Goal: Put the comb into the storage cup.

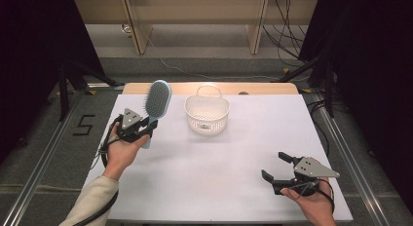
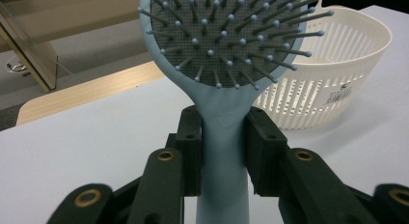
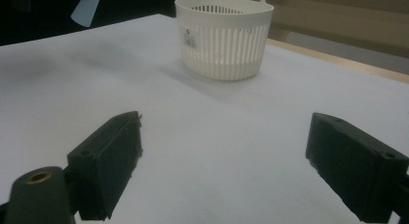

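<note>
**Hairbrush held upright at the left, basket waiting mid-bench**

Where the bench (image 1: 234,187) begins on the left, the left hand-held gripper (image 1: 142,129) stands with its jaws pinching the handle of a pale blue paddle hairbrush (image 1: 157,103). In the left gripper view both pads press the handle just below the neck, the grey bristle pad rising above them and facing the camera. The brush is lifted clear of the white surface, head up, a little tilted.

Handling, as judged: light, rigid plastic, smooth and likely a bit slippery. The slim handle is the right place to hold. The wide head makes it top-heavy, so a grip near the neck, as here, should keep it from swinging. Bristles are springy and offer no purchase.

Centre, toward the far edge: a white slotted plastic basket (image 1: 207,115) with a loop handle, sitting upright, near the brush head but apart from it. Thin-walled, light, apt to slide if bumped.

Right, near edge: the right hand-held gripper (image 1: 276,168), jaws spread wide with nothing between them, just above the bench and pointing toward the basket.
</note>
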Action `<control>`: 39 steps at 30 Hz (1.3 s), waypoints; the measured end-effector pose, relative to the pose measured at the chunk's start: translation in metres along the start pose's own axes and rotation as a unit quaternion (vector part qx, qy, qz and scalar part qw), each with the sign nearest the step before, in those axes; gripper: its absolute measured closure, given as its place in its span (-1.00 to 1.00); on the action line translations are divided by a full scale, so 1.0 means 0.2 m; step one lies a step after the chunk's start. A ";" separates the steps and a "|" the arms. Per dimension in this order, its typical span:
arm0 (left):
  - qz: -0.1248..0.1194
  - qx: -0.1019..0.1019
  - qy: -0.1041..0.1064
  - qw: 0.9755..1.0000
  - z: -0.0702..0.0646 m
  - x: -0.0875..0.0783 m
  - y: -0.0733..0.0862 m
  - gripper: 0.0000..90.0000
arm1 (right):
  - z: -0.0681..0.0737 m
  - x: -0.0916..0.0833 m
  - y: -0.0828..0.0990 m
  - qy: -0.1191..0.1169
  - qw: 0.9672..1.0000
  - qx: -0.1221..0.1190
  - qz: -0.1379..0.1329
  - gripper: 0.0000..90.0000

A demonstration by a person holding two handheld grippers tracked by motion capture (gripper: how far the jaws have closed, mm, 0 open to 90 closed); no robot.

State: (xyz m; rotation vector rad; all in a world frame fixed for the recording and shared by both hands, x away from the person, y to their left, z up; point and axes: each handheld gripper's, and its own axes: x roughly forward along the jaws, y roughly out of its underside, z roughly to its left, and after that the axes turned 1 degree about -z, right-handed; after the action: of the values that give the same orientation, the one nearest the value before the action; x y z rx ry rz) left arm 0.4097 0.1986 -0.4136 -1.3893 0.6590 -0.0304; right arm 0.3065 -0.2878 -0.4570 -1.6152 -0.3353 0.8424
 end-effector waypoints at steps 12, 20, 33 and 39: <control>-0.007 0.000 0.005 1.000 0.00 0.01 -0.02 0.55 | 0.00 0.00 0.00 0.000 1.000 0.001 0.000 -0.71; -0.011 0.002 0.006 1.000 -0.01 0.01 -0.03 0.55 | 0.00 0.00 0.00 -0.001 1.000 0.001 -0.001 -0.71; -0.019 0.002 0.007 1.000 -0.01 0.01 -0.05 0.55 | 0.00 0.00 0.00 -0.002 1.000 0.000 -0.001 -0.71; -0.022 0.002 0.008 1.000 -0.01 0.02 -0.06 0.55 | 0.00 0.00 0.00 -0.002 1.000 0.001 -0.002 -0.71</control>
State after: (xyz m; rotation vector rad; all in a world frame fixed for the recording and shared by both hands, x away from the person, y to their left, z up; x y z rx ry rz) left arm 0.4154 0.1923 -0.4040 -1.4009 0.6422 -0.0779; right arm 0.3067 -0.2866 -0.4574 -1.6107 -0.3410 0.8421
